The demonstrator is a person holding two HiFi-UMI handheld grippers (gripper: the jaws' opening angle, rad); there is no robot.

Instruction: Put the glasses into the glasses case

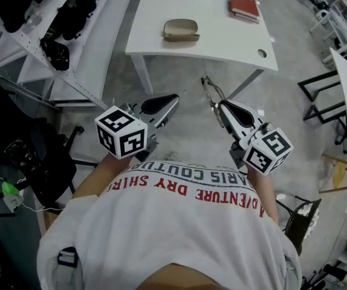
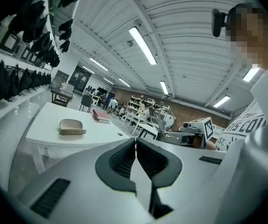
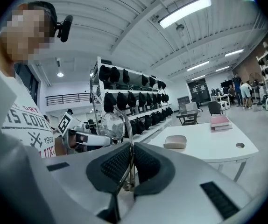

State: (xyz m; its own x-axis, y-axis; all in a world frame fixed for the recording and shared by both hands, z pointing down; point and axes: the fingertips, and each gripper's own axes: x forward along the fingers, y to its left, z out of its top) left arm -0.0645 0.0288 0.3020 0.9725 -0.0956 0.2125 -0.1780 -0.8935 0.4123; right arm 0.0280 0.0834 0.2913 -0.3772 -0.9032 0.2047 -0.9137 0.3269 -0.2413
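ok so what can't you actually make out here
- Inside of the glasses case: lid looks closed in every view.
- Glasses: second lens not clear, right gripper view; the right gripper's fingers cover the clamped part.
- Red book: cover print too small, head view.
- Table legs: mostly under the tabletop, head view.

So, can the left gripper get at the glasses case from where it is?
Probably not yet: the left gripper, shut and empty, is short of the table, with floor between them. But the glasses case lies in the open with nothing near it, so a step forward should do.
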